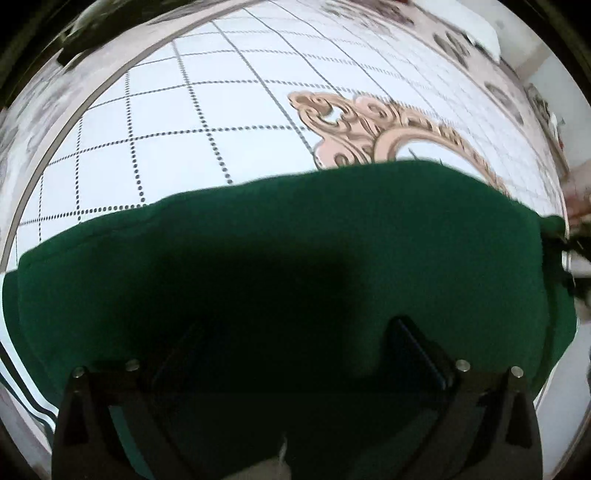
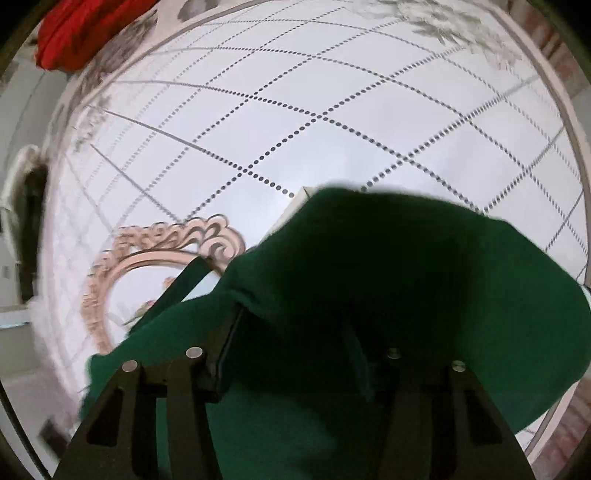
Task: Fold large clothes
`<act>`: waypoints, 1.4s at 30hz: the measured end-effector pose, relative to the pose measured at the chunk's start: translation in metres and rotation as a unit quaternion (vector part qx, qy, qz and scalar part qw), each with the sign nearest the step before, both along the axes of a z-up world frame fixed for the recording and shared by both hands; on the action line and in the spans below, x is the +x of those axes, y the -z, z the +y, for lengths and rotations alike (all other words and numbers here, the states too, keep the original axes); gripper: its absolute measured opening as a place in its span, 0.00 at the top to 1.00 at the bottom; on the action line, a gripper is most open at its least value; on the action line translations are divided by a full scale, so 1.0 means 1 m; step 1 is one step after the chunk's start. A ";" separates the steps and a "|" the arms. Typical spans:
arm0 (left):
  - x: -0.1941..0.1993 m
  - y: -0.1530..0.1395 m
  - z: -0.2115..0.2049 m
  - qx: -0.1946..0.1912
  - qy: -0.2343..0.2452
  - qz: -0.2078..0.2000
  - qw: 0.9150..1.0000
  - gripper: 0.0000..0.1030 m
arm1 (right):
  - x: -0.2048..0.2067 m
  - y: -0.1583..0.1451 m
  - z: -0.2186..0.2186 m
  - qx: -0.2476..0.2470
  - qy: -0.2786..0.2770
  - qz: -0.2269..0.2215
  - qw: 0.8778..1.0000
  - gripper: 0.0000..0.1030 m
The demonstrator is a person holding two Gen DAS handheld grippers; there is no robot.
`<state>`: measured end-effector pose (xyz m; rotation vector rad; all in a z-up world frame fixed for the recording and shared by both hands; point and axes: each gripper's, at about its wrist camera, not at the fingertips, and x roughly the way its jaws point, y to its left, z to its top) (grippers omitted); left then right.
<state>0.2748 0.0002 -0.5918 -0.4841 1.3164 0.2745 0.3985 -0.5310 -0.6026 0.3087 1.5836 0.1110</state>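
Green garment (image 1: 295, 236) lies spread on white dotted-grid bed cover (image 1: 177, 122), beside beige scroll motif (image 1: 354, 122). Left gripper (image 1: 295, 354) points down over cloth, jaws spread wide, nothing pinched. Right gripper (image 2: 291, 354) partly closed, cloth bunched over and between fingers; grip unclear. Red cloth (image 2: 81, 29) at far edge.

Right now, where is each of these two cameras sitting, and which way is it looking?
Left wrist view: sits on the left hand-held gripper, looking steeply down along its two black fingers, spread wide, at the green garment on the white patterned cloth.
Right wrist view: sits on the right hand-held gripper, also looking down; green fabric drapes over its fingers. A red cloth lies far off.
Shared: the green garment, the dotted-grid cloth and its pink ornament.
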 end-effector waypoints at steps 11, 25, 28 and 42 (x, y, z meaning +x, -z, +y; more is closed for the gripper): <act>-0.046 -0.059 0.008 0.081 -0.041 0.025 0.995 0.00 | -0.135 -0.064 -0.124 0.063 0.116 -0.008 0.991 0.24; -0.048 -0.011 -0.002 0.100 0.022 0.056 0.993 0.00 | -0.182 0.038 -0.193 0.173 0.278 -0.082 0.941 0.61; -0.042 -0.028 -0.022 0.116 0.051 0.039 0.991 0.00 | -0.194 0.029 -0.191 0.186 0.289 -0.091 0.935 0.78; -0.045 -0.051 -0.090 0.128 0.139 0.024 0.982 0.00 | -0.376 0.008 -0.192 0.200 0.336 0.015 0.920 0.68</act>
